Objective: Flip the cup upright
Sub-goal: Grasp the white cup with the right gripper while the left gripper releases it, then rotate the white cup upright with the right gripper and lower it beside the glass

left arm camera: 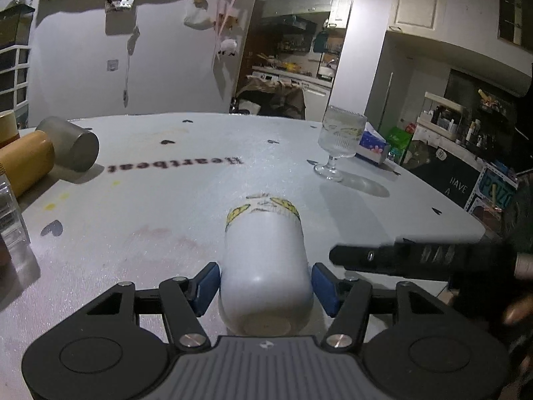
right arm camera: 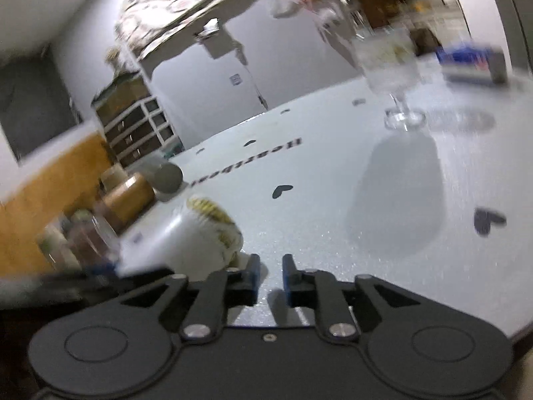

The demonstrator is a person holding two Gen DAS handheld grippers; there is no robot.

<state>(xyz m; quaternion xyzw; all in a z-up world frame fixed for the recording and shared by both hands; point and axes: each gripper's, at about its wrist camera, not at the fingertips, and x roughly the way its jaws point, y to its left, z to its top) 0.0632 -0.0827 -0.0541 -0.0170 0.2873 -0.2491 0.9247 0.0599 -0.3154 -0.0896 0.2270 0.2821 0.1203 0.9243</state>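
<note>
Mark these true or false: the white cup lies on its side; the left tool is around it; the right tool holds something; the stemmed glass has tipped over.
1. The white cup lies on its side. True.
2. The left tool has its pads either side of the cup. True.
3. The right tool holds something. False: nothing sits between its pads.
4. The stemmed glass has tipped over. False: it stands upright on the table.
</note>
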